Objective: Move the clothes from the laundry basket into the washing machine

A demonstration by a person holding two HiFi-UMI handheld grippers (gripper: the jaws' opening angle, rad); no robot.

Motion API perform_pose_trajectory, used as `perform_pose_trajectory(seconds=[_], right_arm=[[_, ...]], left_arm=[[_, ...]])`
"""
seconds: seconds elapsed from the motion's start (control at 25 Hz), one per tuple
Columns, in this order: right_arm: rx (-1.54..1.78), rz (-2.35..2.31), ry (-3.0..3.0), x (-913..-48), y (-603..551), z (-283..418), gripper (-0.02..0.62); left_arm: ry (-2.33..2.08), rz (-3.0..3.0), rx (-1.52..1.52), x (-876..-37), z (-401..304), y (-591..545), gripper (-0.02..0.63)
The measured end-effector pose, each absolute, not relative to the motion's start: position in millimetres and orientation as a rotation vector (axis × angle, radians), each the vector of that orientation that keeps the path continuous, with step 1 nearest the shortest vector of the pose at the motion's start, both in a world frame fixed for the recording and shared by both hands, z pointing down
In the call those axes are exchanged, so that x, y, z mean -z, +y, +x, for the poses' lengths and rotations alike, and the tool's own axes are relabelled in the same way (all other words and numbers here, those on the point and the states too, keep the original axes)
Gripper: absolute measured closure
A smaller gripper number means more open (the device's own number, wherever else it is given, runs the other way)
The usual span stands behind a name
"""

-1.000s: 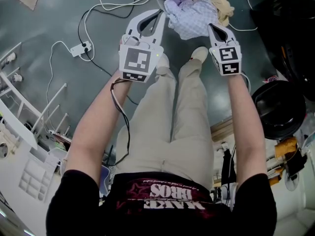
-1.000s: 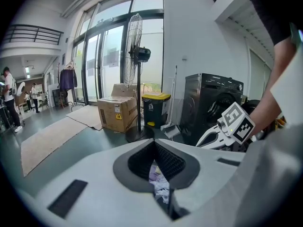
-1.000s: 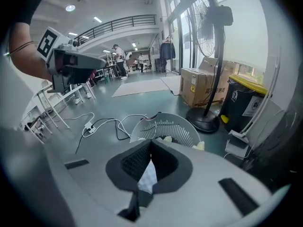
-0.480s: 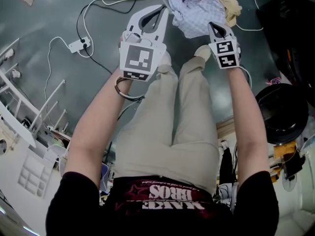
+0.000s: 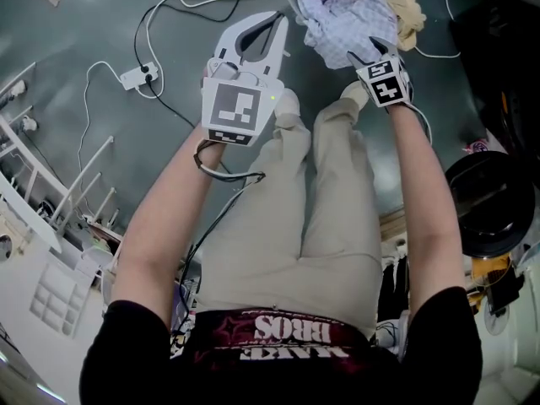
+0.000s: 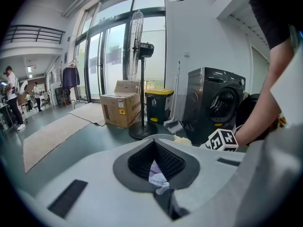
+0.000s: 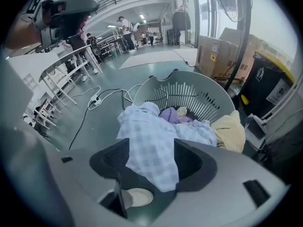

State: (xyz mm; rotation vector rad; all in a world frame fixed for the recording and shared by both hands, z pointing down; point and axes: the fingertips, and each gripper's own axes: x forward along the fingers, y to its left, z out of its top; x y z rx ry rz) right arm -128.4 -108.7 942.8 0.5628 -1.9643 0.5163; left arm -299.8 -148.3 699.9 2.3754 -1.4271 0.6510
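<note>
only in left gripper view: dark washing machine (image 6: 215,105) near yellow-lidded bin (image 6: 158,107)

Left gripper (image 5: 275,25) outstretched; jaws together

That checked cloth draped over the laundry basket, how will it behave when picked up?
Probably floppy: the checked cloth hangs in soft folds over the basket rim. Likely light, and it may drag the purple garment along.

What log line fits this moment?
left gripper: shut, empty | right gripper: jaws just opened, checked cloth between them, ungripped | laundry basket: loaded
</note>
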Motion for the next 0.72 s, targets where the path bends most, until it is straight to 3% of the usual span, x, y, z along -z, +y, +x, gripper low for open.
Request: perform_pose_trajectory(seconds=[0.24,0.48,0.6,0.72], right_arm=[[-0.478,0.517,-1.923,-974,-104,-130,0.219],[-0.524,0.515,-1.860,-1004,-105,-131,0.212],[-0.590,0.505,-1.814,-1011,-101,-132,0.266],[-0.524,0.448,-1.779,-1005,-97,-135,0.368]], left_arm=[[-1.437,2.371,-0.673,-713,-311,-144,0.607],[-1.441,2.373,-0.691,-720,-316,-144,0.607],[-1.440,2.380,-0.700,-716,-316,-143,0.607],[-1.442,2.378,-0.699,-711,-316,-144,0.607]])
